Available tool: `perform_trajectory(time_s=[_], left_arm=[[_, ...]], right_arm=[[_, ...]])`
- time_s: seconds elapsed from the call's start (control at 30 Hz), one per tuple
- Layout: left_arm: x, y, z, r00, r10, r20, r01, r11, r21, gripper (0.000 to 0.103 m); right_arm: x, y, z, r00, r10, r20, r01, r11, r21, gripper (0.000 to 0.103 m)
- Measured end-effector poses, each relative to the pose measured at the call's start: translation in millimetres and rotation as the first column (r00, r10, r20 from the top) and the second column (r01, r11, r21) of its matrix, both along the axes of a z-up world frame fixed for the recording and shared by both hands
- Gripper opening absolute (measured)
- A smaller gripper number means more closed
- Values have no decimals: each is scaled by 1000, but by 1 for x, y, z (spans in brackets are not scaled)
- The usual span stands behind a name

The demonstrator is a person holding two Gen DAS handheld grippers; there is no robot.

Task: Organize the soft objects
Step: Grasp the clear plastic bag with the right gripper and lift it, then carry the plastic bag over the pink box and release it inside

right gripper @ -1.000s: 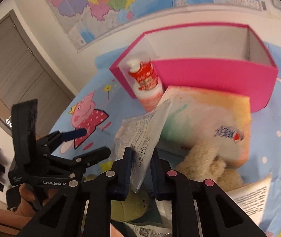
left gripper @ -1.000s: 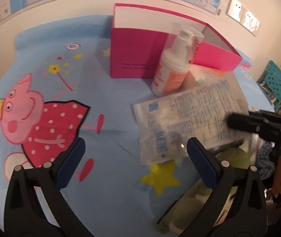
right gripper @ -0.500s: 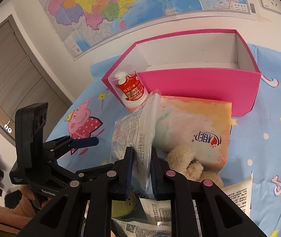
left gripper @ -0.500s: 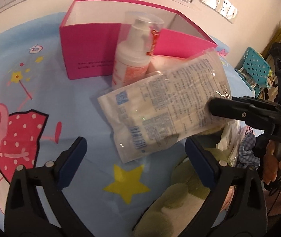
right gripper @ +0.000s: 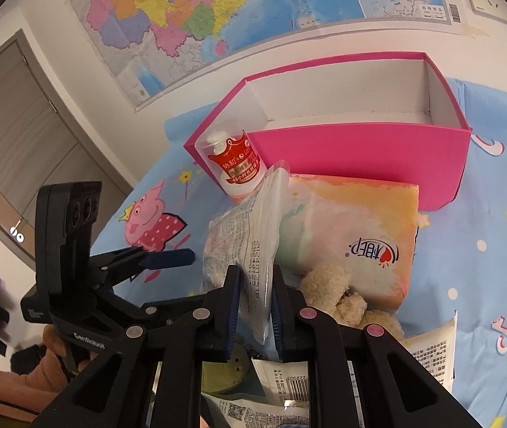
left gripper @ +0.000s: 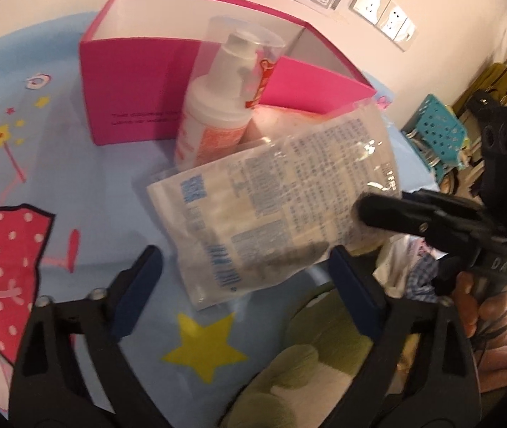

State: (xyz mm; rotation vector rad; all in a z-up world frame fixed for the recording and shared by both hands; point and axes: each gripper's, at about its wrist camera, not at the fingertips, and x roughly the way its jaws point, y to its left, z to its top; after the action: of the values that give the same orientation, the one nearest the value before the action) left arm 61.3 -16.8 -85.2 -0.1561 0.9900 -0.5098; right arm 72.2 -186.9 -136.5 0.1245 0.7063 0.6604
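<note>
My right gripper (right gripper: 255, 306) is shut on the edge of a clear plastic packet (right gripper: 249, 246) with printed text and holds it above the bed. In the left wrist view the packet (left gripper: 274, 207) hangs in front of my open, empty left gripper (left gripper: 246, 285), with the right gripper (left gripper: 360, 210) pinching its right end. An empty pink box (right gripper: 353, 142) stands open behind it. A beige plush toy (right gripper: 339, 299) and a pastel tissue pack (right gripper: 353, 232) lie near the box. A green plush (left gripper: 307, 374) lies low right.
A white pump bottle with a red label (right gripper: 235, 167) stands against the box's front corner. More printed packets (right gripper: 431, 353) lie at the near edge. The bed has a blue cartoon sheet (left gripper: 75, 214). A wall map (right gripper: 217, 10) hangs behind.
The right gripper has lifted the packet higher and carried it toward the pink box. The left gripper has swung right, toward the box and the packet.
</note>
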Motion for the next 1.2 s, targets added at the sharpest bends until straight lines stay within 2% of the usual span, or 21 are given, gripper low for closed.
perform_trajectory(time_s=[0.03, 0.13, 0.17, 0.27, 0.37, 0.57, 0.73, 0.87, 0.9, 0.97, 1.07, 1.2], left_arm=[[1, -2, -1, 1000, -7, -5, 7, 1000, -6, 81], [1, -10, 4, 1000, -19, 10, 19, 1000, -8, 75], [-1, -10, 6, 1000, -26, 17, 26, 1000, -11, 71], [-5, -14, 12, 999, -34, 31, 34, 999, -4, 70], [-3, -6, 8, 1000, 1, 19, -2, 1000, 20, 70], [2, 4, 6, 1000, 13, 0, -13, 1000, 13, 71], [9, -9, 6, 999, -47, -5, 47, 999, 22, 75], [11, -14, 8, 995, -101, -17, 101, 995, -18, 75], [10, -13, 8, 995, -101, -21, 100, 994, -32, 75], [12, -10, 10, 996, -86, -22, 85, 995, -44, 64], [8, 0, 23, 998, -66, -6, 66, 994, -91, 61], [-6, 10, 55, 997, -43, 67, 49, 994, -97, 61]], right_arm=[[0, 0, 0, 1000, 0, 1, 0, 1000, -1, 15], [0, 0, 1, 1000, -1, 11, 1, 1000, -6, 15], [0, 0, 1, 1000, -1, 14, 1, 1000, -6, 15], [-2, -1, 2, 1000, 5, 27, -5, 1000, 1, 15], [-4, -7, 5, 999, -6, 48, 5, 1000, 17, 14], [-2, -29, 10, 997, -50, 64, 47, 998, 52, 14], [6, -41, 3, 997, -81, 15, 80, 995, 63, 14], [7, -45, -2, 997, -74, -3, 74, 994, 76, 16], [7, -44, -2, 997, -73, -1, 73, 995, 72, 16], [6, -45, 0, 997, -74, 9, 73, 995, 66, 16], [3, -46, 4, 997, -70, 26, 68, 995, 70, 16], [-6, -48, 24, 997, -35, 75, 28, 995, 94, 16]])
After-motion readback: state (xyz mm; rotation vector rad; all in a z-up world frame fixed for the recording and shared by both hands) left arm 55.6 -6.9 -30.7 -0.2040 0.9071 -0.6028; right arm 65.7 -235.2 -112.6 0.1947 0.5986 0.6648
